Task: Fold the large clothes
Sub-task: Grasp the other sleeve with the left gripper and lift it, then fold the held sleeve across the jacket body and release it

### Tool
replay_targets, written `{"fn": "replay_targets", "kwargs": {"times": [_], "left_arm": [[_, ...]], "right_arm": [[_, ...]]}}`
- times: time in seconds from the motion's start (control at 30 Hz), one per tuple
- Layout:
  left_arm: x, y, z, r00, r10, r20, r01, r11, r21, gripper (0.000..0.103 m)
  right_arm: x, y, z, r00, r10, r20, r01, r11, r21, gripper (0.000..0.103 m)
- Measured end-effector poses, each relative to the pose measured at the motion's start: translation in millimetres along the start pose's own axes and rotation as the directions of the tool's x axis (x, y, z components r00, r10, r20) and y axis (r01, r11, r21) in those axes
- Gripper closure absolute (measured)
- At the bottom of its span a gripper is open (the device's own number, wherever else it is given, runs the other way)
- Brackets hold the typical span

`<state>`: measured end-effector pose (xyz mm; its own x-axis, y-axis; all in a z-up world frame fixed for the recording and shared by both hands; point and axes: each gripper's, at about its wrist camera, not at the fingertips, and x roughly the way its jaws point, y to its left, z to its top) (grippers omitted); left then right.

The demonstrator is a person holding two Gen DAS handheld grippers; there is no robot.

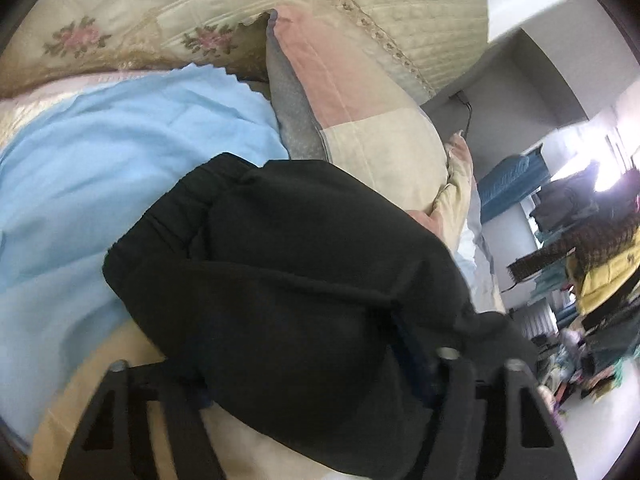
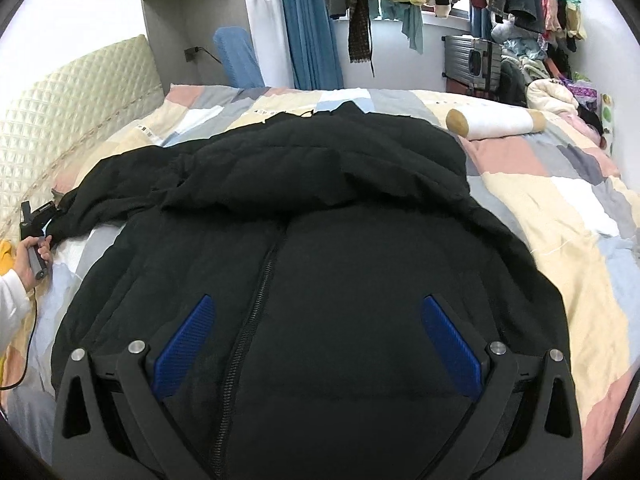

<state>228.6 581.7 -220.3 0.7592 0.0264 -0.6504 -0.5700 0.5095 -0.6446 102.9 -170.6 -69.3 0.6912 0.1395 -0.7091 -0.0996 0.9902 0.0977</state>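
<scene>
A: Why was the black jacket (image 2: 320,220) spread like that on the patchwork quilt (image 2: 560,208)?

B: I think it was laid flat, zipper (image 2: 256,300) facing up, so the sleeves could be folded in first. The body lay in the middle of the quilt, the hood towards the far edge. One sleeve (image 2: 120,184) stretched away from the body towards the quilted headboard (image 2: 60,120).

A: And the left gripper (image 1: 304,364)?

B: It was at the end of that sleeve. In the left wrist view the cuff (image 1: 172,208) and sleeve cloth covered the space between its fingers, so it seemed to be closed on the sleeve, probably to carry it across the jacket. I could not see the pads themselves.

A: The right gripper (image 2: 316,328)?

B: It hovered above the lower front of the jacket, near the zipper. Its fingers were spread wide, the blue pads (image 2: 184,344) well apart, and held nothing. Whether they touched the cloth, I cannot tell.
</scene>
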Motion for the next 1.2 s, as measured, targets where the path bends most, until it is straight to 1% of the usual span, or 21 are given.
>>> {"fn": "replay_targets", "kwargs": {"times": [0.03, 0.1, 0.17, 0.2, 0.3, 0.47, 0.57, 0.67, 0.77, 0.87, 0.9, 1.0, 1.07, 1.2], "left_arm": [[-2, -1, 0, 1.0, -0.001, 0.003, 0.001, 1.0, -0.019, 0.052], [-13, -8, -1, 0.999, 0.015, 0.029, -0.014, 1.0, -0.027, 0.073], [-24, -21, 1, 0.998, 0.035, 0.052, -0.036, 0.999, 0.007, 0.08], [-31, -31, 2, 0.996, 0.059, 0.066, -0.062, 0.997, 0.041, 0.083], [-56, -56, 4, 0.989, 0.096, 0.108, -0.11, 0.986, 0.125, 0.088], [-111, -101, 0, 0.979, 0.095, 0.182, -0.133, 0.969, 0.208, 0.09], [-147, -133, -4, 0.976, 0.061, 0.208, -0.114, 0.961, 0.253, 0.091], [-181, -168, -12, 0.972, 0.015, 0.233, -0.085, 0.953, 0.292, 0.092], [-213, -208, -26, 0.967, -0.019, 0.256, -0.07, 0.94, 0.333, 0.092], [-234, -247, -40, 0.962, -0.047, 0.27, -0.056, 0.931, 0.361, 0.092], [-241, -262, -46, 0.96, -0.061, 0.274, -0.05, 0.924, 0.379, 0.092], [-257, -304, -68, 0.953, -0.07, 0.294, -0.069, 0.897, 0.436, 0.092], [-265, -328, -83, 0.951, -0.082, 0.299, -0.068, 0.885, 0.46, 0.092], [-275, -379, -121, 0.949, -0.106, 0.295, -0.069, 0.848, 0.526, 0.092]], "right_arm": [[-1, -1, 0, 1.0, 0.002, 0.003, -0.002, 1.0, 0.003, 0.0], [-5, -3, 1, 1.0, 0.01, 0.014, -0.01, 1.0, 0.008, 0.0], [-11, -4, 1, 1.0, 0.015, 0.027, -0.015, 1.0, 0.005, 0.0], [-13, -4, 2, 0.999, 0.016, 0.032, -0.017, 1.0, 0.002, 0.0], [-24, -7, 2, 0.998, 0.02, 0.057, -0.02, 1.0, -0.004, 0.0], [-45, -13, 0, 0.995, 0.016, 0.102, -0.014, 1.0, -0.024, 0.0], [-58, -16, -2, 0.99, 0.011, 0.14, -0.004, 0.999, -0.046, 0.0], [-70, -27, -5, 0.986, 0.05, 0.161, -0.047, 0.999, -0.023, 0.0], [-80, -36, -8, 0.982, 0.061, 0.176, -0.058, 0.998, -0.02, 0.0], [-90, -49, -12, 0.975, 0.109, 0.195, -0.111, 0.994, 0.001, 0.0], [-93, -53, -13, 0.971, 0.119, 0.207, -0.124, 0.992, 0.01, 0.0], [-103, -60, -16, 0.963, 0.14, 0.23, -0.145, 0.989, 0.006, 0.0], [-109, -63, -19, 0.958, 0.154, 0.241, -0.159, 0.987, 0.002, 0.0], [-119, -68, -26, 0.954, 0.152, 0.258, -0.151, 0.988, -0.023, 0.0]]}}
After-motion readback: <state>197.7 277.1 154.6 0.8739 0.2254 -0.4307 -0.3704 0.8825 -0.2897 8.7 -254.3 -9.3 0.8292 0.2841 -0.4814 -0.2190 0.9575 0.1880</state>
